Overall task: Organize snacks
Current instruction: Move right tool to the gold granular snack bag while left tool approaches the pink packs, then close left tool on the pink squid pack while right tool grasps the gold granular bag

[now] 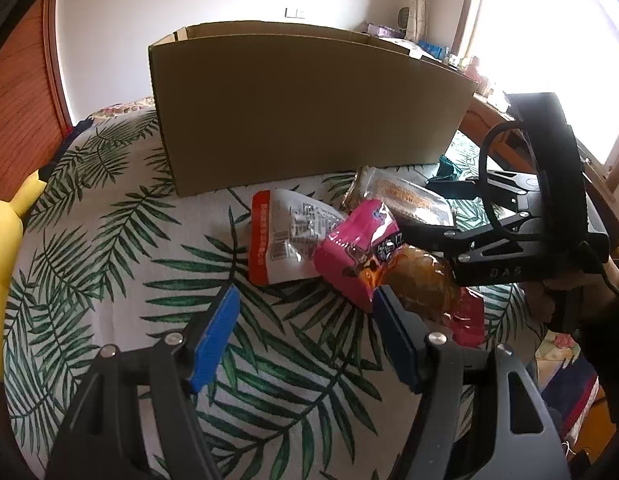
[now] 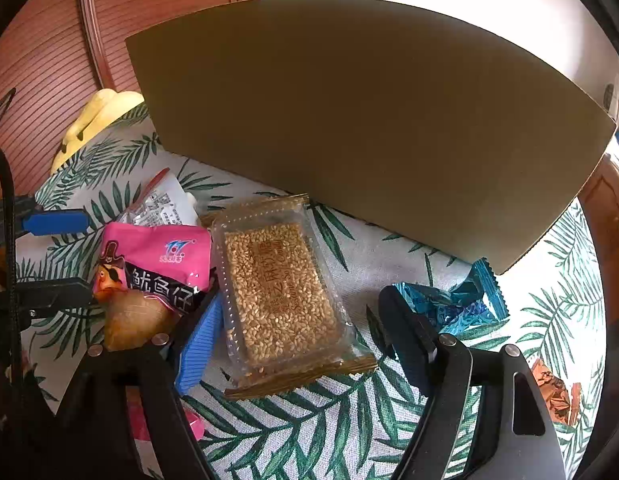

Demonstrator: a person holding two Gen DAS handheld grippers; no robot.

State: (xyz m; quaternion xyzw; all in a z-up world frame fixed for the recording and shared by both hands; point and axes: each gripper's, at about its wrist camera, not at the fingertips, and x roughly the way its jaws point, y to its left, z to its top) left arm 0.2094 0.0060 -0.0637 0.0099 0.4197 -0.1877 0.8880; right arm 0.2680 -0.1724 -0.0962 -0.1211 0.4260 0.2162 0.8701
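A tall cardboard box (image 1: 309, 112) (image 2: 369, 120) stands on the leaf-print cloth (image 1: 129, 240). In front of it lie a white-and-red packet (image 1: 281, 236) (image 2: 165, 204), a pink packet (image 1: 349, 248) (image 2: 157, 256), an amber clear-wrapped snack (image 1: 421, 280) (image 2: 133, 320) and a clear-wrapped sesame bar (image 1: 409, 196) (image 2: 277, 292). My right gripper (image 2: 301, 320) (image 1: 429, 210) is open and straddles the sesame bar, which lies flat on the cloth. My left gripper (image 1: 305, 300) (image 2: 69, 258) is open just in front of the pink packet, whose corner reaches beside its right finger.
A blue foil wrapper (image 2: 461, 304) lies right of the right gripper, near the box corner. An orange wrapper (image 2: 553, 396) sits at the far right. A yellow plush toy (image 1: 5, 260) (image 2: 97, 116) lies at the left edge by a wooden panel (image 2: 49, 60).
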